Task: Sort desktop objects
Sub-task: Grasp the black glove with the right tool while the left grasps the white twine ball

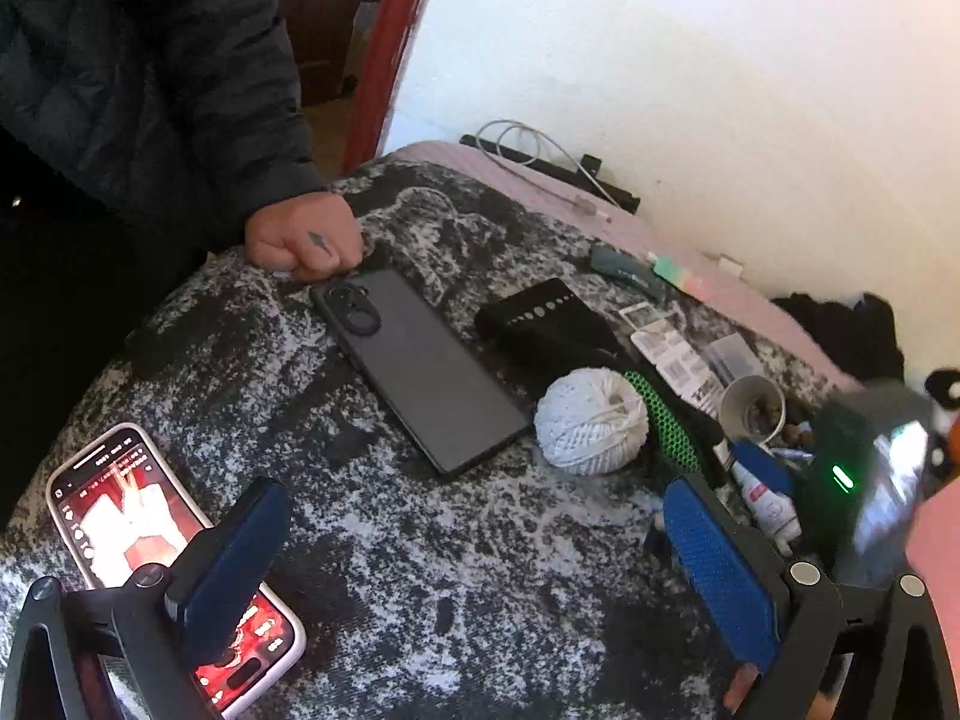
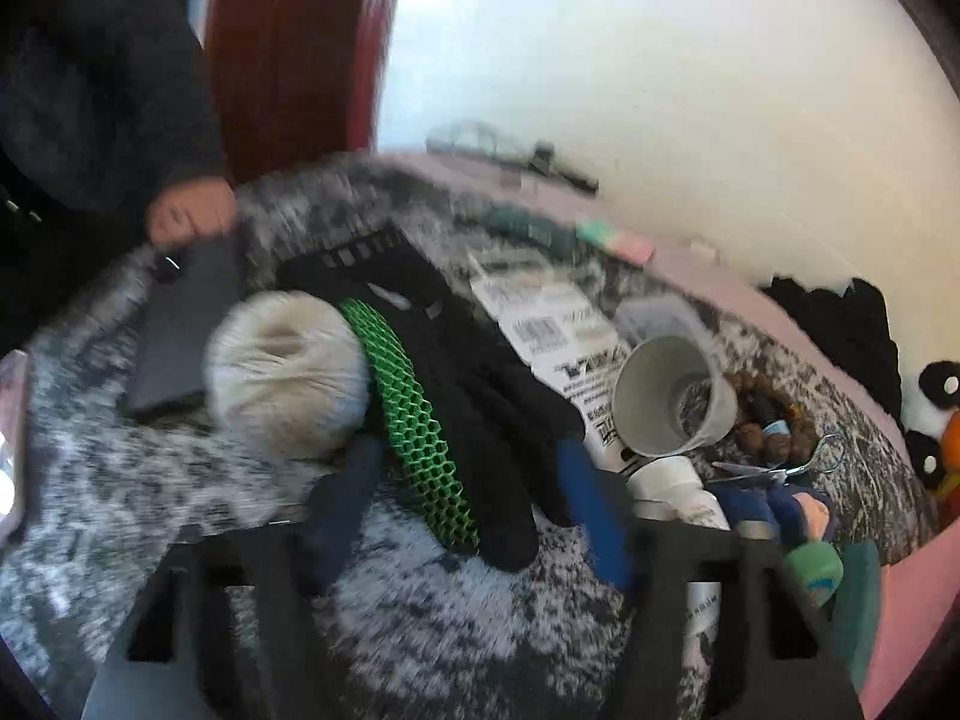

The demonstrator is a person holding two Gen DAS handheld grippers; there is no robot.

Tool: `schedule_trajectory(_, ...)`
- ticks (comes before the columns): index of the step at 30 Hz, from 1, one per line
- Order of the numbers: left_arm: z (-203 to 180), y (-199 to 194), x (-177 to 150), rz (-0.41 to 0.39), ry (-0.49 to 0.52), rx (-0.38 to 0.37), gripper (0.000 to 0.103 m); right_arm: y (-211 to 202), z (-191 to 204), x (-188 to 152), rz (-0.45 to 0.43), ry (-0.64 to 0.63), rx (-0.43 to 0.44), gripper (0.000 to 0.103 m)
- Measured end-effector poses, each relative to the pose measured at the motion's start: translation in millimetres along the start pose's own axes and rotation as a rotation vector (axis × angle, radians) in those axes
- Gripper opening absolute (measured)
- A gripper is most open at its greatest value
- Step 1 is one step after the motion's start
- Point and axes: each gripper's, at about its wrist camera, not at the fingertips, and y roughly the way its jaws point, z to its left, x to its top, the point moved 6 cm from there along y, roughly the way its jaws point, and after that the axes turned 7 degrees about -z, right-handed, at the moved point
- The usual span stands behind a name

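On the mottled grey surface (image 1: pixel 456 570), a dark phone (image 1: pixel 420 369) lies beside a white twine ball (image 1: pixel 591 420). The right gripper (image 2: pixel 474 486) straddles a black glove (image 2: pixel 480 420), fingers not clenched; the left gripper (image 1: pixel 474 546) is released, empty.

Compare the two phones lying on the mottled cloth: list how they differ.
The white-cased phone with the lit red screen lies face up, display on; the dark grey phone with round camera rings lies face down, only its matte back showing. The white-cased one sits at the near edge, partly hidden by a blue pad of the left hand-held gripper; the grey one lies mid-cloth, beside a person's fist. Both lie flat.
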Motion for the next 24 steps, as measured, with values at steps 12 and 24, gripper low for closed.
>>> schedule_trajectory(12, 0, 3, 2, -0.016, 0.061, 0.015, 0.102, -34, -41, -11, -0.008, 0.318, 0.086, 0.015)
schedule_trajectory(24, -74, 56, -33, -0.038, 0.341, -0.079, 0.102, -168, -127, -80, -0.229, 0.662, -0.057, 0.014)
